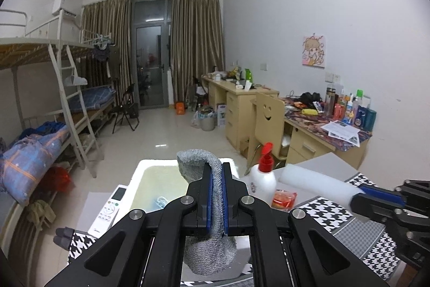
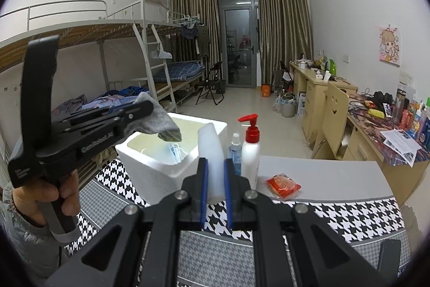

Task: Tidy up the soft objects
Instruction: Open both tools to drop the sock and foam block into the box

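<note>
L gripper (image 1: 217, 195) jaws clenched on a grey sock (image 1: 200, 166); the sock is pinched btwn the blue pads, its toe end drooping fwd past the tips and the rest hanging below the jaws. In the R wrist view the same L gripper (image 2: 161, 109) is held by a hand (image 2: 40, 202) in a grey sleeve, w/ the sock (image 2: 158, 123) dangling above the near-left rim of the white foam box (image 2: 161, 174). The box is open on top; a blue face mask (image 2: 176, 151) lies inside, against the wall nearest the bottles.

R gripper (image 2: 215, 176) jaws grasping a white foam block (image 2: 212, 149), which sticks up and fwd from the pads, just right of the box. From the L wrist view the foam block (image 1: 317, 180) runs slanted out of the R gripper (image 1: 358, 197), over the counter's right part.

Foam box sits on the houndstooth cloth (image 2: 349, 217) covering the near part of the counter (image 2: 322, 174). Just past the block: white pump bottle w/ red top (image 2: 250, 149) and a small blue spray bottle (image 2: 235, 152), touching or nearly so. Red snack packet (image 2: 283, 186) lies on bare grey counter, right of the bottles. White remote (image 1: 110, 209) lies by the box's left side, near the counter's left edge.
</note>
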`<state>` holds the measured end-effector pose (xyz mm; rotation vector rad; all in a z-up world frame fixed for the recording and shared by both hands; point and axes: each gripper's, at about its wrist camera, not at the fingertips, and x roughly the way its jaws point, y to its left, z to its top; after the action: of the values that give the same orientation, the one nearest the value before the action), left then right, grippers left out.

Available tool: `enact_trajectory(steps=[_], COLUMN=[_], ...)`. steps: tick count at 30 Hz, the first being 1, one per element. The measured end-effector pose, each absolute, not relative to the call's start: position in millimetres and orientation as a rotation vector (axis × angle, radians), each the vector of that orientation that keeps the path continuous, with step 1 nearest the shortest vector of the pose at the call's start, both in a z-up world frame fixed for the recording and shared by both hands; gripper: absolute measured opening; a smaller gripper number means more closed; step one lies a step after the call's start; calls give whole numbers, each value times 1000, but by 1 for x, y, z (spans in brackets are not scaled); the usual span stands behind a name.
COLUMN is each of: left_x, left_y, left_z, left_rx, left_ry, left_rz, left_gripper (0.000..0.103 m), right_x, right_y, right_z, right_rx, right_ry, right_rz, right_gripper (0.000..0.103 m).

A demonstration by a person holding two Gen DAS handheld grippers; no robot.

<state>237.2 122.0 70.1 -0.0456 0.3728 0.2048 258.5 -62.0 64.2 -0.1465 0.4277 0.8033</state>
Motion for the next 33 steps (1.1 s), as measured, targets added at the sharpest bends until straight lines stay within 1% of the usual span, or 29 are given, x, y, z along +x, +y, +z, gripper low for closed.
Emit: enact_trajectory(steps=[9, 11, 13, 15, 17, 19, 21, 24, 33], left_x=[256, 262, 268, 269, 266, 259, 255, 244, 216], left_y=[138, 144, 150, 155, 160, 166, 170, 178, 192], left_z=[59, 56, 52, 49, 49, 52, 53, 56, 64], left_rx=[-59, -75, -79, -90, -99, -100, -103, -111, -115], left_ry=[406, 417, 444, 453, 432, 413, 409, 393, 370], left_rz=[229, 228, 225, 237, 276, 296, 310, 339, 394], left_gripper=[6, 8, 22, 66, 84, 87, 94, 98, 102], right_x=[264, 266, 267, 268, 268, 268, 269, 271, 277], right_y=[-46, -43, -40, -36, -34, -31, -27, -18, 11], right_z=[65, 65, 64, 63, 63, 63, 65, 67, 65], right_rx=[-167, -170, -172, -178, -190, -196, -202, -208, -204], right_ry=[438, 444, 452, 458, 457, 454, 449, 450, 481], right_rz=[813, 813, 812, 810, 806, 806, 807, 817, 864], right_gripper=[14, 14, 14, 14, 14, 14, 14, 14, 14])
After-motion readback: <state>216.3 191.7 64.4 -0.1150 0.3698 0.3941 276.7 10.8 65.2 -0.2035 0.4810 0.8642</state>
